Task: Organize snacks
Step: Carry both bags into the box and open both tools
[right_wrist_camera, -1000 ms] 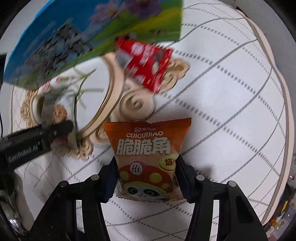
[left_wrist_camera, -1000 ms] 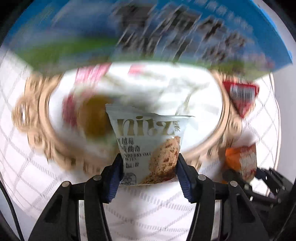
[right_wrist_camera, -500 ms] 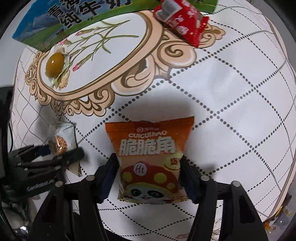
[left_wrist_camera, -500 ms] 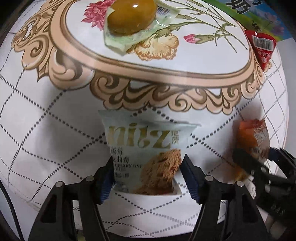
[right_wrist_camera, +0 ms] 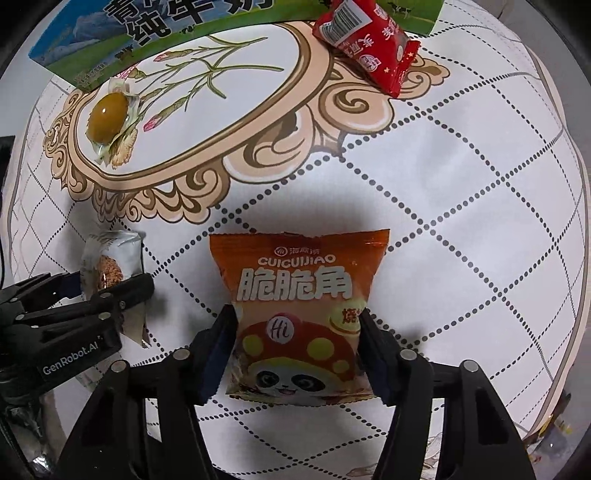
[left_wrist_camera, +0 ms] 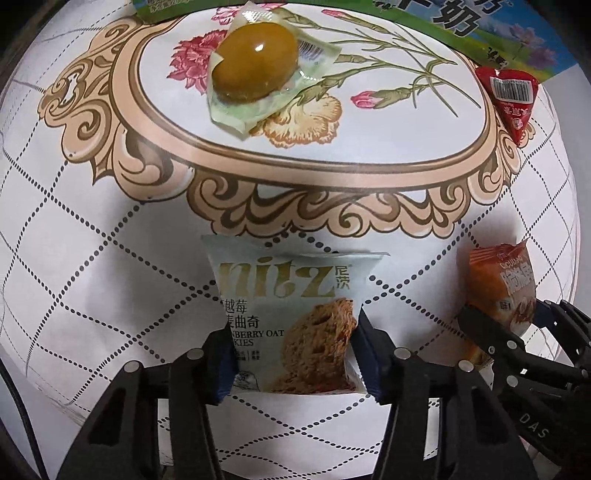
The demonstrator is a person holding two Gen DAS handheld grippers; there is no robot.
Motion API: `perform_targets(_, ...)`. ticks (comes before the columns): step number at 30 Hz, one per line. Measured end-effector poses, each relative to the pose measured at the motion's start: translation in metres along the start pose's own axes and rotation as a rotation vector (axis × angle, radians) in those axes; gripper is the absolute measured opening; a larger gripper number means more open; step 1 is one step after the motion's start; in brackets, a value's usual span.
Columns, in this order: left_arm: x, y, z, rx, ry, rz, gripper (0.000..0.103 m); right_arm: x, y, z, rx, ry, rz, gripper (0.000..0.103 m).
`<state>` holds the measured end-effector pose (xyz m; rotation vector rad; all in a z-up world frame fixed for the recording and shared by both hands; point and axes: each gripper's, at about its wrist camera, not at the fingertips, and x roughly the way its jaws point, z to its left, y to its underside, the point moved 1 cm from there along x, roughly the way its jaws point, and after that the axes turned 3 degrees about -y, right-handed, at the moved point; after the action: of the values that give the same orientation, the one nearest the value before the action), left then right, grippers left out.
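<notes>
My left gripper point(left_wrist_camera: 291, 350) is shut on a pale cranberry oat cookie packet point(left_wrist_camera: 291, 306), held just above the patterned tablecloth near its front edge. My right gripper point(right_wrist_camera: 297, 350) is shut on an orange crisp snack bag point(right_wrist_camera: 299, 302) with a panda on it. Each gripper shows in the other's view: the right one with the orange bag point(left_wrist_camera: 498, 288) at the right, the left one with the cookie packet point(right_wrist_camera: 109, 266) at the left. A wrapped brown egg point(left_wrist_camera: 255, 66) lies on the flower medallion. A red snack packet point(right_wrist_camera: 369, 40) lies at the far right of the medallion.
A blue and green milk carton point(right_wrist_camera: 155, 33) lies along the far edge of the table, also showing in the left wrist view point(left_wrist_camera: 480, 26). The white tablecloth point(right_wrist_camera: 461, 206) with dotted diamonds stretches right to the table's edge.
Both grippers have pulled back from the carton and medallion toward the table's front, still holding their packets. In the last half second they moved only slightly.
</notes>
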<state>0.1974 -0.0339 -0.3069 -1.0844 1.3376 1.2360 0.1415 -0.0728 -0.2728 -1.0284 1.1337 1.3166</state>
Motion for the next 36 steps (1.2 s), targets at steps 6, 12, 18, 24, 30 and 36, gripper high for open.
perform_targets(6, -0.033, 0.008, 0.025, 0.025, 0.024, -0.015, 0.048, -0.009, 0.008, -0.014, 0.011, -0.024, -0.018, 0.053)
perform_targets(12, -0.087, 0.001, 0.011, 0.057, 0.070, -0.077, 0.048, -0.048, 0.004, -0.012, 0.025, -0.105, -0.070, 0.052)
perform_targets(18, -0.173, -0.030, 0.007, 0.049, 0.175, -0.195, 0.048, -0.127, -0.019, -0.012, 0.019, -0.188, -0.201, 0.052)
perform_targets(24, -0.241, -0.089, 0.023, 0.051, 0.206, -0.296, 0.048, -0.210, -0.075, -0.010, -0.011, -0.216, -0.349, 0.052)
perform_targets(30, -0.249, -0.171, 0.060, 0.005, 0.137, -0.320, 0.048, -0.233, -0.172, 0.008, -0.050, -0.147, -0.424, 0.052)
perform_targets(36, -0.207, -0.255, 0.083, -0.044, 0.059, -0.221, 0.048, -0.204, -0.255, 0.019, -0.056, -0.091, -0.365, 0.052)
